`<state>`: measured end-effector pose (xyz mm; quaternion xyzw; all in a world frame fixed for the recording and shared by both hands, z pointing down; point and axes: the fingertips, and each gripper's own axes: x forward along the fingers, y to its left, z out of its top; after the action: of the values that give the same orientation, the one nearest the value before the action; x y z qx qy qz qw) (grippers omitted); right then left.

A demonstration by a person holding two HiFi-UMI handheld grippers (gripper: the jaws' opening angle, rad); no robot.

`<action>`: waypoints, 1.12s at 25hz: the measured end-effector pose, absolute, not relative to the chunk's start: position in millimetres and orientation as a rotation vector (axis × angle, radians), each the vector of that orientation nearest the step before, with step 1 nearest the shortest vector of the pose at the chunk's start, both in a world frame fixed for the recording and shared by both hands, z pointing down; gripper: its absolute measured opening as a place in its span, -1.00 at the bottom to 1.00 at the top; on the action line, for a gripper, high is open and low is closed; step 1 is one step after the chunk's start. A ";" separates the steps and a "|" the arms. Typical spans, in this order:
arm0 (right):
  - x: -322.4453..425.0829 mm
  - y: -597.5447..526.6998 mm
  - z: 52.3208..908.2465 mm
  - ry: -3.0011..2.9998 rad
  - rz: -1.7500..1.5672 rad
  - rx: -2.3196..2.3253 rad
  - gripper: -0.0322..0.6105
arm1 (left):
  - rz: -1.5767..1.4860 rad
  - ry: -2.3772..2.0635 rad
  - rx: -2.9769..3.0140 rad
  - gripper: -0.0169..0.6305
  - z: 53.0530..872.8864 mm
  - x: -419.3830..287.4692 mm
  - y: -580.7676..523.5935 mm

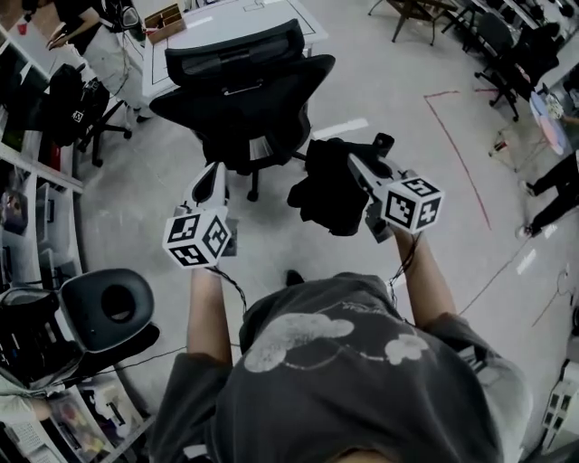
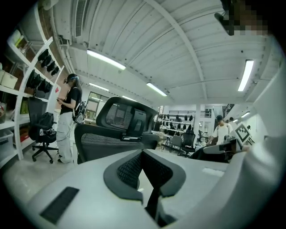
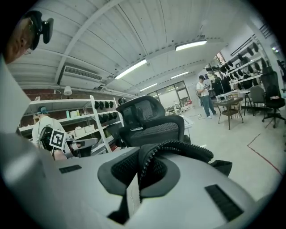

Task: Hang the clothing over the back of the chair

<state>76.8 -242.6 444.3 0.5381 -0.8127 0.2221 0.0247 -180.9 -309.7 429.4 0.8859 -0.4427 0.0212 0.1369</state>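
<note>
A black mesh office chair (image 1: 244,99) stands just ahead of me on the floor, its back towards me. My right gripper (image 1: 355,163) is shut on a black piece of clothing (image 1: 330,192), which hangs bunched below the jaws, right of the chair. In the right gripper view the clothing's zipper edge (image 3: 178,146) runs out from between the pads, with the chair (image 3: 152,121) beyond. My left gripper (image 1: 216,172) is held near the chair's seat, jaws together with nothing between them. The left gripper view shows its closed pads (image 2: 129,167) and the chair (image 2: 125,129) close ahead.
A white table (image 1: 235,27) stands behind the chair. Shelves (image 1: 36,167) line the left side, with a second chair seat (image 1: 109,307) at my lower left. Red tape (image 1: 461,154) marks the floor on the right. A person (image 2: 69,116) stands by the shelves.
</note>
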 end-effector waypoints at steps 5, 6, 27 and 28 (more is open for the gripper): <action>80.9 -261.0 445.7 -2.471 0.718 1.706 -0.91 | 0.056 -1.249 2.571 -0.94 425.9 -175.3 -332.4; 82.4 -263.1 446.4 -2.465 0.721 1.709 -0.91 | 0.055 -1.244 2.573 -0.94 425.7 -173.3 -335.0; 196.4 -453.0 429.7 -2.520 0.677 1.672 -0.91 | 0.066 -1.609 2.448 -0.94 402.5 -155.9 -457.1; 203.2 -464.3 427.6 -2.524 0.666 1.673 -0.91 | 0.067 -1.632 2.436 -0.94 401.7 -155.9 -462.8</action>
<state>203.2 -464.3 427.6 0.5395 -0.8139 0.2146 0.0207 -155.9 -462.8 401.7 0.8261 -0.5534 0.0227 0.1040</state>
